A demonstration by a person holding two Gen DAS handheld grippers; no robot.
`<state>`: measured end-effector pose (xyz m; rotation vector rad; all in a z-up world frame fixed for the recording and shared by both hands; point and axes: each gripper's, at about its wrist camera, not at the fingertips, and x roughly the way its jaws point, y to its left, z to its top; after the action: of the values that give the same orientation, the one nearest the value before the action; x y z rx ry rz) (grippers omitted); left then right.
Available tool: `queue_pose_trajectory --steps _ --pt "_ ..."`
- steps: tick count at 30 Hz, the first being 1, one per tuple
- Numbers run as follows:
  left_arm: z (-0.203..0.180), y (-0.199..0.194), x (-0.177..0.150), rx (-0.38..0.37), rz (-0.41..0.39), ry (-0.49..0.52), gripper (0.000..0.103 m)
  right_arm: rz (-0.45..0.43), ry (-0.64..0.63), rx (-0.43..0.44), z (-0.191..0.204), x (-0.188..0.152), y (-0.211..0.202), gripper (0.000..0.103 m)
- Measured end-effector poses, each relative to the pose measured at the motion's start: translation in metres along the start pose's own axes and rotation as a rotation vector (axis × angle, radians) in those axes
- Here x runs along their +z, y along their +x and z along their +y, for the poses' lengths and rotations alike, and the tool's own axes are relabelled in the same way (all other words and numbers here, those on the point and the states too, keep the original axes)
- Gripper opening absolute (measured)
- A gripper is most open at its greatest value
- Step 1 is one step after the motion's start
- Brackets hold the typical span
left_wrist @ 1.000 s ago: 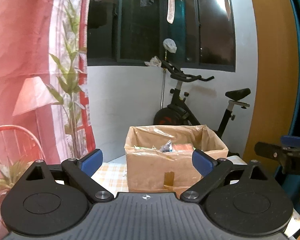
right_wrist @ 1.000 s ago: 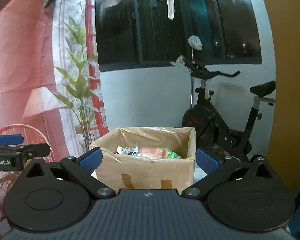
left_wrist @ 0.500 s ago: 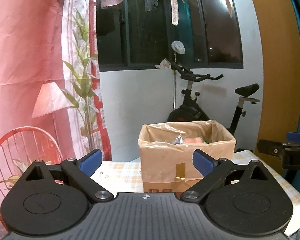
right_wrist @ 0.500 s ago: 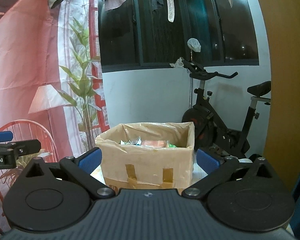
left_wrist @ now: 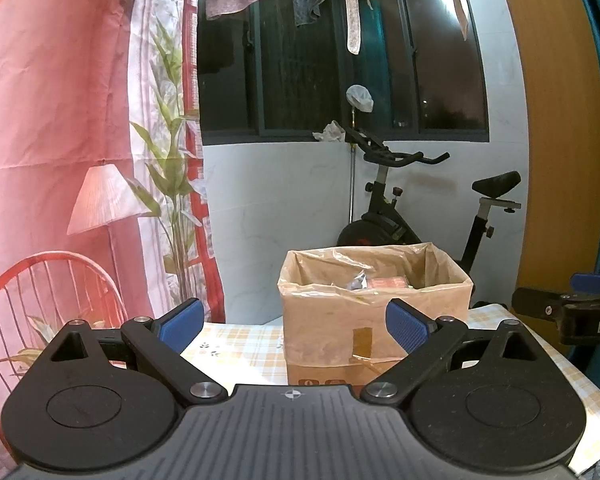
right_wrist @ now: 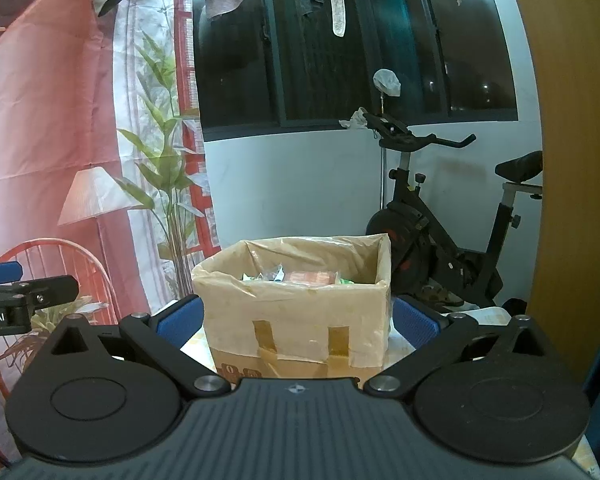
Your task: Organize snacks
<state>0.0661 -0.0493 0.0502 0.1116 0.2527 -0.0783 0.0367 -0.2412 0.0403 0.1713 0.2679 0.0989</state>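
Cardboard box (right_wrist: pixel 300 312) of snacks (right_wrist: pixel 312 277) sits beyond both grippers' spread, empty jaws.

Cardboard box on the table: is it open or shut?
Open. The cardboard box has no lid, and snack packets show over its rim.

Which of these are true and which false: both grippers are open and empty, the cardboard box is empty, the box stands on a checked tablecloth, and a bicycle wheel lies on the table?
1. Both the left gripper and the right gripper are open and hold nothing. True.
2. The brown cardboard box with a plastic liner is empty. False: snack packets show inside it.
3. The box stands on a yellow checked tablecloth. True.
4. A bicycle wheel lies on the table. False: a black exercise bike stands on the floor behind the table.
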Motion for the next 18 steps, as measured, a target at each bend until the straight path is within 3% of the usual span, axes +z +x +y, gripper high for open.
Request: queue_pose_trajectory --steps 18 --pt "0.0028 0.0003 -0.0037 -0.016 0.007 -0.024 0.099 0.005 -0.001 0.003 0.002 -0.0036 0.0019 0.103"
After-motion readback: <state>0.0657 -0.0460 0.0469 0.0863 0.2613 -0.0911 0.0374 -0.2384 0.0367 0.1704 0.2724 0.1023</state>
